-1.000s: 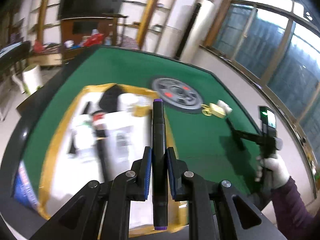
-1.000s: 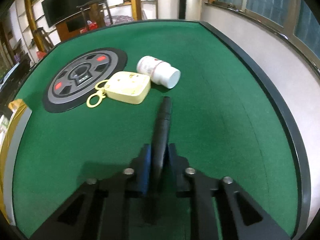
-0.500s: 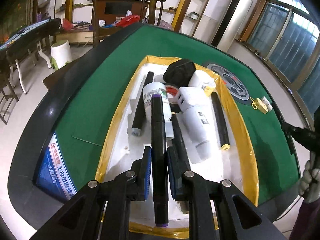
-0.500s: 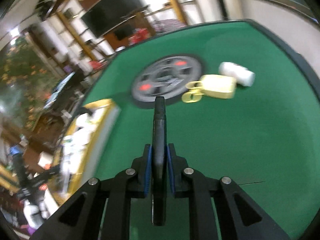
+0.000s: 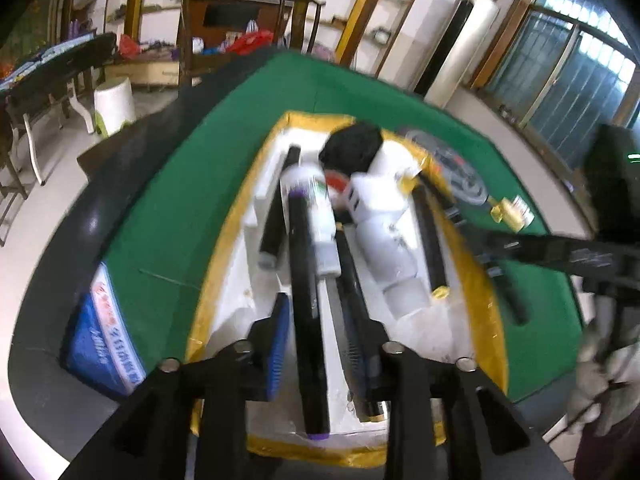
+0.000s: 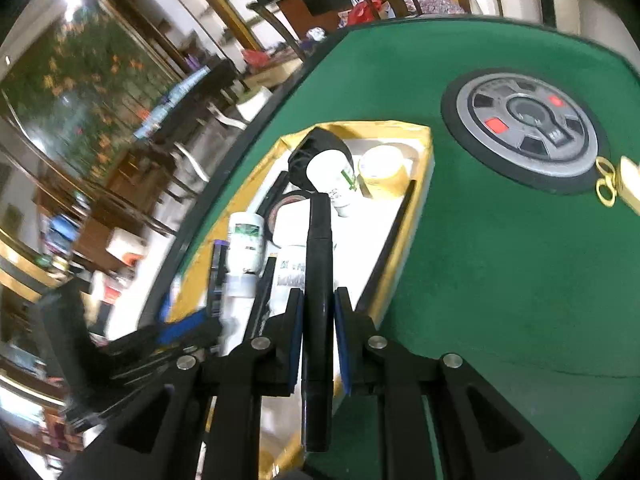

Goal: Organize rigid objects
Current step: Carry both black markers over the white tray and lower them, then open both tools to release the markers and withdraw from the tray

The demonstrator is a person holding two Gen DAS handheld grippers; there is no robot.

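A yellow-rimmed white tray [image 5: 216, 280] [image 6: 424, 152] on the green table holds bottles, markers and a tape roll. My left gripper [image 5: 318, 320] hangs low over it and its jaws are opening. A black marker with purple ends [image 5: 306, 300] lies between them, with a gap to the right pad [image 5: 356, 344]. My right gripper [image 6: 318, 320] is shut on a plain black marker [image 6: 318, 248] and points down over the tray's near right side. In the left wrist view it comes in from the right [image 5: 560, 248]. In the right wrist view the left gripper's blue pad [image 6: 180, 332] shows at the lower left.
In the tray lie a white labelled bottle [image 6: 246, 240], a white container [image 6: 332, 176], a yellow tape roll [image 6: 380, 172] and a black lump [image 6: 316, 148]. A grey round disc [image 6: 528, 120] and a yellow box with rings [image 6: 628, 184] sit on the felt to the right.
The left jaws have parted from the purple-ended marker and sunk a little over the tray. The right gripper has swung with its black marker from the open felt to the tray.
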